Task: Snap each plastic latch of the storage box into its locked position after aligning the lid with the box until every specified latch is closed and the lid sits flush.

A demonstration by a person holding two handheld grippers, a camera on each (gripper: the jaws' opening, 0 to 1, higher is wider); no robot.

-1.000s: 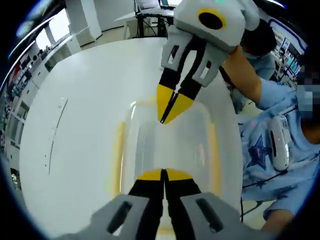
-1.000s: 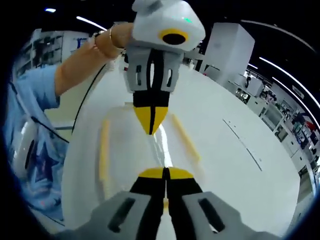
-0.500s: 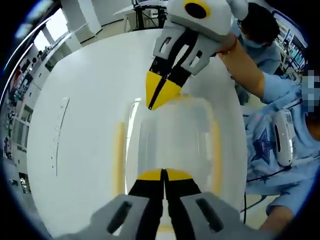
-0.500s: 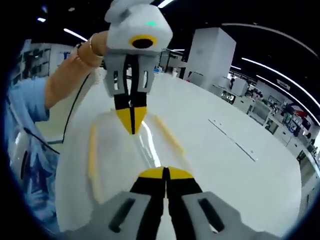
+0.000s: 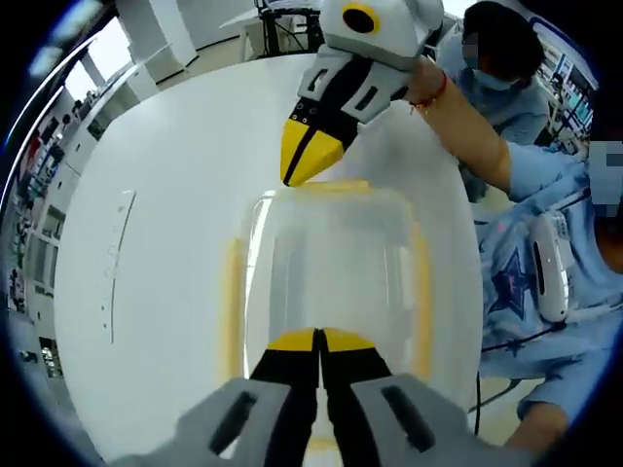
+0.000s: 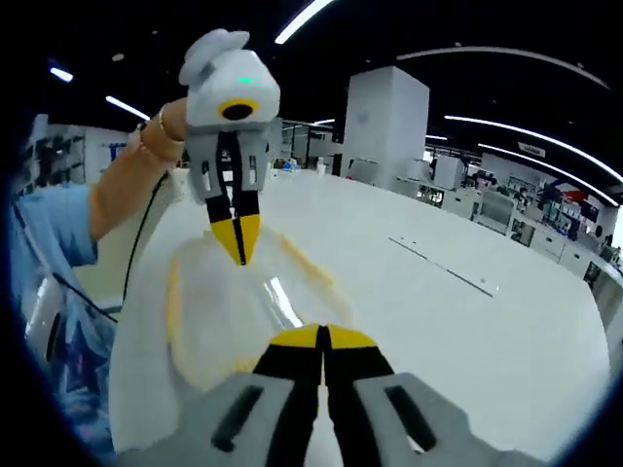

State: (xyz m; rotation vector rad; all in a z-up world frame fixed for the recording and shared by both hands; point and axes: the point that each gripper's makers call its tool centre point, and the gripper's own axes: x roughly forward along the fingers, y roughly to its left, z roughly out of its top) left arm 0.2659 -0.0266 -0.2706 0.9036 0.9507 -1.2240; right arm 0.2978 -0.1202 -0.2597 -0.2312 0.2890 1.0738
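Clear plastic storage box (image 5: 331, 272) with yellow latches sits centre of white counter (image 5: 165, 214), lid on. My left tool (image 5: 318, 341) pinched together at 6 o'clock end; right tool (image 5: 310, 156), tips together, over yellow end latch (image 5: 341, 185) at 12. Press straight down on latch; brace near end against sliding.

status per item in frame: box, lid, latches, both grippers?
storage box: upright on the white table
lid: on the box
side latches: lying along the long sides, locked or not unclear
left gripper: shut, over the near end
right gripper: shut, at the far end
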